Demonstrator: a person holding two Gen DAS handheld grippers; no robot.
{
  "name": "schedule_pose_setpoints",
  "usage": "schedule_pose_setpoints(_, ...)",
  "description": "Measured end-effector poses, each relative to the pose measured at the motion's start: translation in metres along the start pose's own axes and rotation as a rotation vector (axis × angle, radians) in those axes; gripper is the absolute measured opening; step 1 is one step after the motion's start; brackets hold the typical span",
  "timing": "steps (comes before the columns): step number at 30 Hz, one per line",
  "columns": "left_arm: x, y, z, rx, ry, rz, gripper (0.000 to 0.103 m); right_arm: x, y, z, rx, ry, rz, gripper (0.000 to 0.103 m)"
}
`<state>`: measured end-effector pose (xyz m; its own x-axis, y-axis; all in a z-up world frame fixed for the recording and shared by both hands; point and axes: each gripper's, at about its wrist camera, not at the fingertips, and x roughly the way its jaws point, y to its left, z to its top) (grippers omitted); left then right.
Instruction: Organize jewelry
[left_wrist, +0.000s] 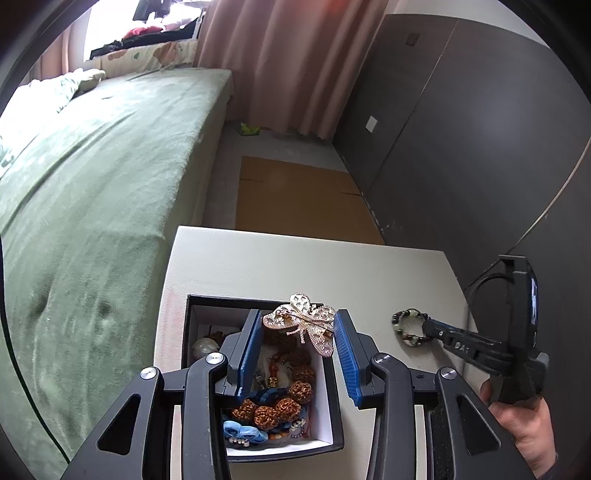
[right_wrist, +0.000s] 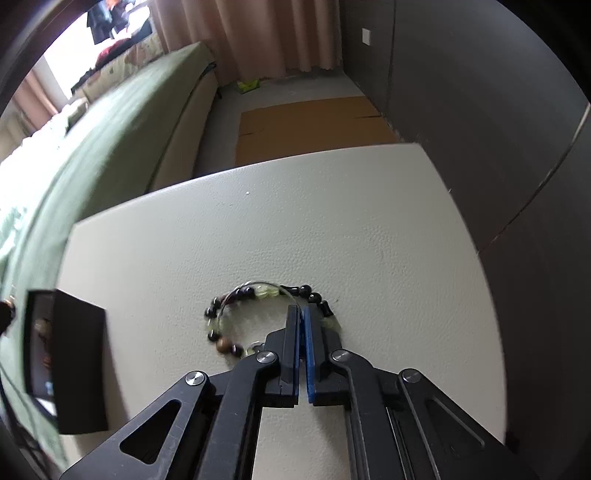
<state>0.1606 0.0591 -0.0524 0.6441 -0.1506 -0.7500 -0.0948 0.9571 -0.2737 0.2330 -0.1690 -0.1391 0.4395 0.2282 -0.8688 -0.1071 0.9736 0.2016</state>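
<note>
my right gripper (right_wrist: 300, 314) is clenched on the near-right arc of the bead bracelet (right_wrist: 236, 295), its loop lying flat ahead-left. my left gripper (left_wrist: 298, 328) grasps the butterfly brooch (left_wrist: 303, 323) (over the open jewelry box (left_wrist: 190, 325)).

A gold filigree butterfly brooch (left_wrist: 303, 323) sits back-side up, pin showing, above a black open box (left_wrist: 334, 398) filled with brown carved beads. At its three o'clock, a dark-and-green beaded bracelet (left_wrist: 409, 328) lies flat.
</note>
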Motion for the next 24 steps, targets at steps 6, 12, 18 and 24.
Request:
schedule_pose_setpoints(6,-0.005,0.005,-0.001,-0.014,-0.005,-0.002,0.041,-0.026,-0.004,-0.005,0.048,-0.06,0.114,0.003)
schedule_pose_setpoints(12,-0.011,0.011,-0.001,-0.028,-0.012,0.003,0.041,-0.05,0.01,-0.011,0.043,-0.101,0.21,0.002)
schedule_pose_setpoints(18,-0.011,0.021,-0.002,-0.058,0.006,0.017,0.041,-0.061,0.029,-0.013,0.011,-0.13,0.256,0.002)
schedule_pose_setpoints(24,-0.011,0.022,-0.003,-0.068,0.019,0.012,0.041,-0.061,0.029,-0.009,0.022,-0.132,0.164,0.002)
